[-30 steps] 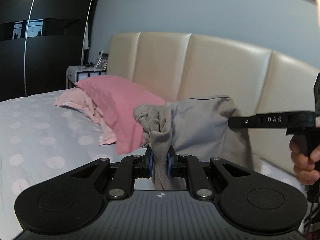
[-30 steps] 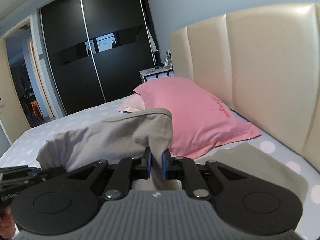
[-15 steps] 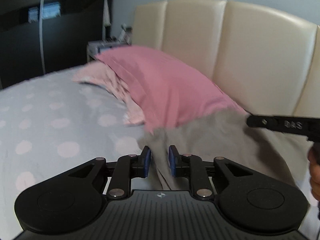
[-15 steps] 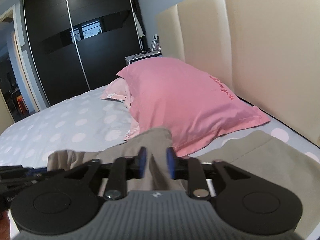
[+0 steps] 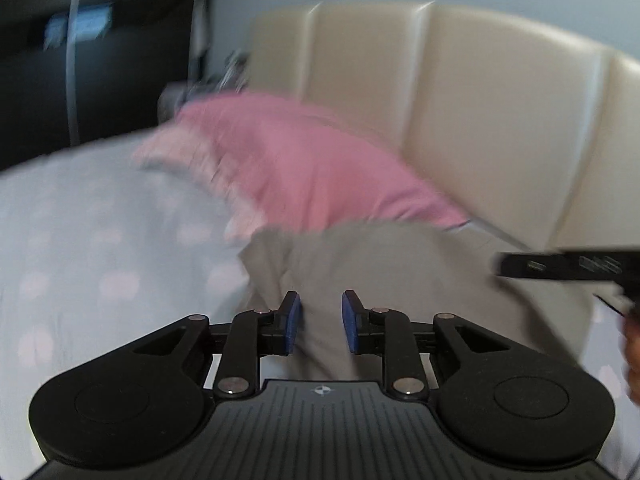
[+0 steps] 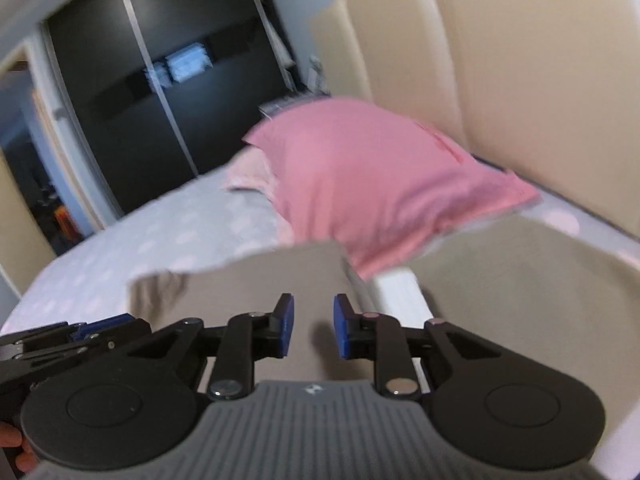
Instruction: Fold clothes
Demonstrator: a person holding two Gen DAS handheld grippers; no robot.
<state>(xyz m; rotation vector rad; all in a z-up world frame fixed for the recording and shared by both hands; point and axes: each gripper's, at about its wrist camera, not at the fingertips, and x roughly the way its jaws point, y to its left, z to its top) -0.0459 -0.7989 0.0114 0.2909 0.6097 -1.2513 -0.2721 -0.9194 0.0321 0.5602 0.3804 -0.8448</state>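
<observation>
both grippers (image 5: 320,322) (image 6: 313,326) parted, grey garment (image 5: 400,272) on bed (image 5: 88,240)

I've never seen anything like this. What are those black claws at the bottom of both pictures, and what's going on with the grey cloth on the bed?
Each picture comes from a camera on a hand-held pincer, looking along its two fingers. One shows the left gripper, the other the right gripper. A person holds one in each hand. Both are open and hold nothing. A grey garment lies spread on the spotted bedsheet, beside a pink pillow that leans toward the cream headboard. The pictures are blurred.
</observation>
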